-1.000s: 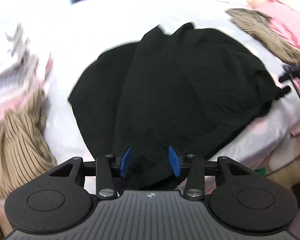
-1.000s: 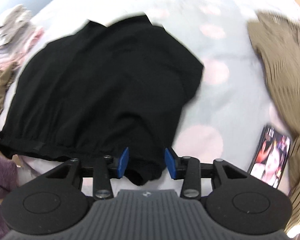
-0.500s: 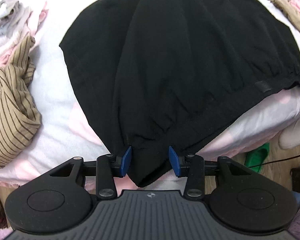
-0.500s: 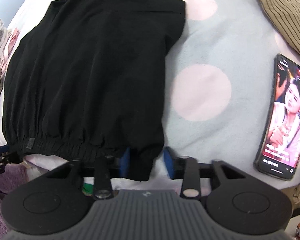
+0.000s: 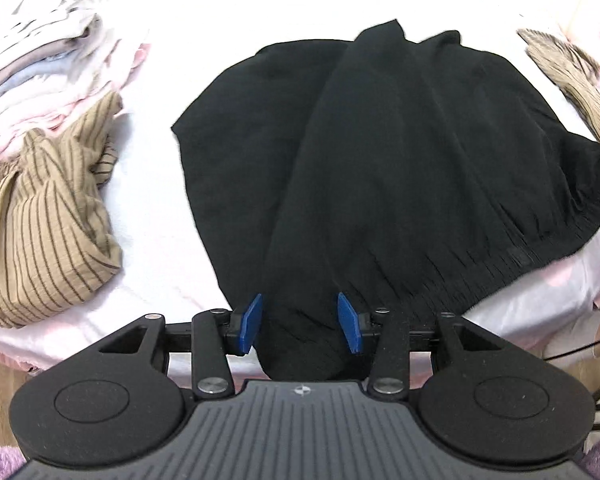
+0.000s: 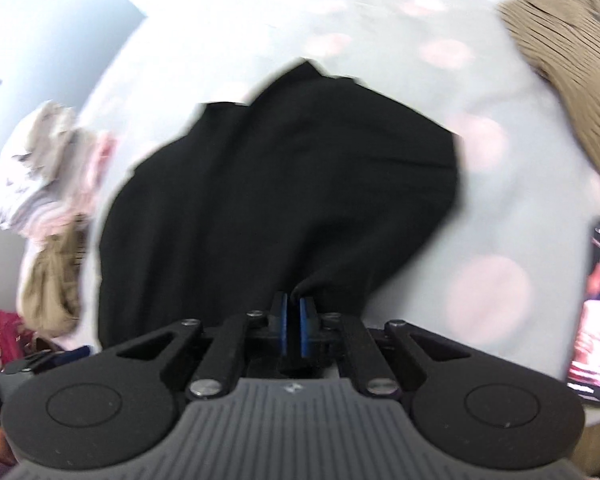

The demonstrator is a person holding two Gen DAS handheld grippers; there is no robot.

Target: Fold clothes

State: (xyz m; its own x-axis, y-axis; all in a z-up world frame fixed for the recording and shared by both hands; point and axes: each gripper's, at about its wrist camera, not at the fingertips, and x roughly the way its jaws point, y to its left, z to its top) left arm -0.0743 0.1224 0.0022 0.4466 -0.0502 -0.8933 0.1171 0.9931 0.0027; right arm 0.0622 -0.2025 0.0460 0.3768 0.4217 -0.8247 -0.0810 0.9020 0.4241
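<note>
A black garment with a gathered elastic waistband [image 5: 400,168] lies spread on the bed, its waistband toward the near edge. My left gripper [image 5: 300,322] is open, its blue pads either side of the waistband's left corner, which hangs over the bed edge. In the right wrist view the same black garment [image 6: 284,200] fills the middle, blurred by motion. My right gripper [image 6: 293,330] is shut on the garment's near right corner, with cloth pinched between the blue pads.
A tan striped garment [image 5: 48,232] and a stack of folded pale clothes [image 5: 40,72] lie to the left. Another tan striped garment [image 6: 572,60] lies to the right. A phone with a lit screen [image 6: 596,312] lies on the spotted bedsheet [image 6: 488,288] at the right.
My right gripper has closed on the waistband's right corner and lifted it, blurring that view. My left gripper stays open around the left corner, and its view has pulled back.
</note>
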